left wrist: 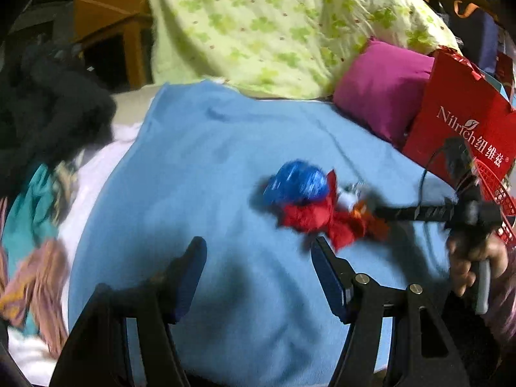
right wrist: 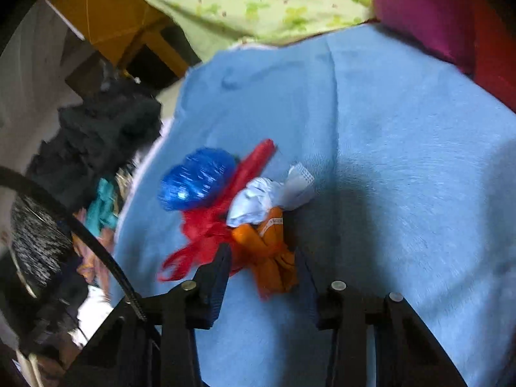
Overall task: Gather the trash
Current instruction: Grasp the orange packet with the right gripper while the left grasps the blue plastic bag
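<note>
Right wrist view: the right gripper (right wrist: 261, 277) has its jaws around the orange wrapper (right wrist: 271, 251) in the trash heap (right wrist: 225, 200) on the blue cloth (right wrist: 403, 161); whether they pinch is unclear. The blue foil (right wrist: 196, 179) may roll free. Left gripper (left wrist: 258, 277) gapes wide, empty.

Motion blur smearing trash pile (left wrist: 309, 203); individual pieces running together in left wrist view. Right gripper (right wrist: 262, 269) fingers straddling orange wrapper (right wrist: 274, 251); contact with wrapper not showing clearly. Red bag (left wrist: 464, 129) being cut off by right edge. Dark clothes heap (left wrist: 48, 113) blurring into shadow, shapes unreadable.
</note>
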{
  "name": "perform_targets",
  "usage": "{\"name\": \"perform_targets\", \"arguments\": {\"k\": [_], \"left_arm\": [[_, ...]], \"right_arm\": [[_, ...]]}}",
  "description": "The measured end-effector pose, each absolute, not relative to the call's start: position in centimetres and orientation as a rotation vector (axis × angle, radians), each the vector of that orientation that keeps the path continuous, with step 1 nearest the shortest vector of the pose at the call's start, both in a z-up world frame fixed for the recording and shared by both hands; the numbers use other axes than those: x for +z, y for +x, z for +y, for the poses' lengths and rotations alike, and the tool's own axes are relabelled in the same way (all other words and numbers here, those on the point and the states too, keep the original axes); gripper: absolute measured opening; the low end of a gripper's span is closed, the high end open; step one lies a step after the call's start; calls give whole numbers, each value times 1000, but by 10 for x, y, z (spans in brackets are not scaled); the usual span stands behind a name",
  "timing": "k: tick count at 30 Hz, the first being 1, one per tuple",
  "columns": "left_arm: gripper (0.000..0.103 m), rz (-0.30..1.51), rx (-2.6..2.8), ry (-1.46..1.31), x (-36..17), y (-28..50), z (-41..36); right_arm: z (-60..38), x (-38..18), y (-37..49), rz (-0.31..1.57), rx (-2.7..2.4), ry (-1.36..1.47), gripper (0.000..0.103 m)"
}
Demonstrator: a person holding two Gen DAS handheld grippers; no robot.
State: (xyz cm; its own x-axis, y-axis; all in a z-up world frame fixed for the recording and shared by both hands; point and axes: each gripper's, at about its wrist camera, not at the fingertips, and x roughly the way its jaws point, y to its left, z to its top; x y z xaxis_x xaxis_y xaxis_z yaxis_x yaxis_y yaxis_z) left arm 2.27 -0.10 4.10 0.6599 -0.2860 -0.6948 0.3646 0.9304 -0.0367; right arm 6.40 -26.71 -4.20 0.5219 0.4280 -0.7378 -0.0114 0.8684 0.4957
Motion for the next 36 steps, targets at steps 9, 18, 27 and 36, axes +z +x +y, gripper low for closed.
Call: {"name": "perform_targets", "arguments": {"k": [9, 18, 27, 36], "left_arm": [[69, 891, -470, 90, 32, 112, -66], [68, 1067, -405, 102, -11, 155, -115], [42, 1079, -398, -10, -17, 144, -90], [40, 893, -384, -5, 31, 87, -56]], "right_arm": [[-249, -52, 70, 1042, 301, 327, 33], [-294, -22, 36, 900, 231, 463, 33], [-318, -6, 5, 806, 257, 610, 33], [-335, 19, -43, 590, 284, 681, 33]]}}
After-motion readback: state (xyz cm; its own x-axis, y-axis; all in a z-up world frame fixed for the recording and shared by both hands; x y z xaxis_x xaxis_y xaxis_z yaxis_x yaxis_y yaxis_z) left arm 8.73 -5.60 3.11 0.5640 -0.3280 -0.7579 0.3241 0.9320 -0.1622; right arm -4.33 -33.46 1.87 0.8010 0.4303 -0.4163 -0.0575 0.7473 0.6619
